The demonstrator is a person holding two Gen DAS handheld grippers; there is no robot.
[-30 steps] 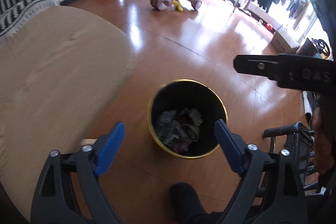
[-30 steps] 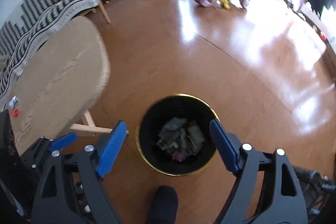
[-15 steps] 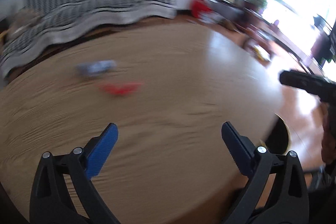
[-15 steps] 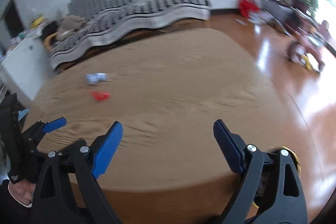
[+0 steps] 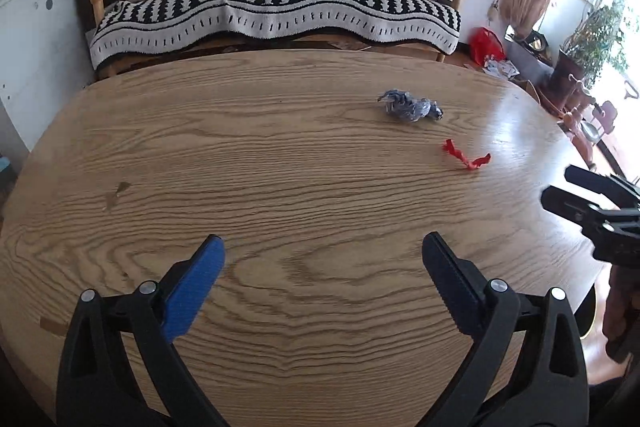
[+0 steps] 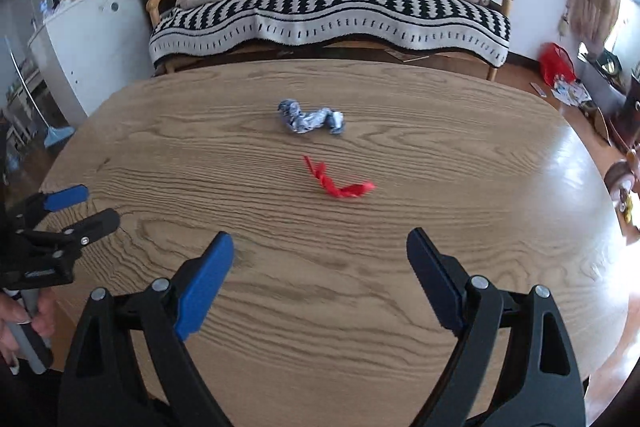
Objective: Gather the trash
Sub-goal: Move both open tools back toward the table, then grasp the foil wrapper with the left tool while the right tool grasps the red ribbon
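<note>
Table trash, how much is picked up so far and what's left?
Nothing is in hand: left gripper and right gripper are both open and empty above the table. Left to collect: the blue wrapper and the red scrap.

An oval wooden bench (image 6: pixel 400 307) with strong grain carries two pieces of trash: a crumpled blue-and-silver wrapper (image 6: pixel 311 121) toward its far side, and a twisted red scrap (image 6: pixel 338 183) just nearer, slightly right, apart from the wrapper.
</note>
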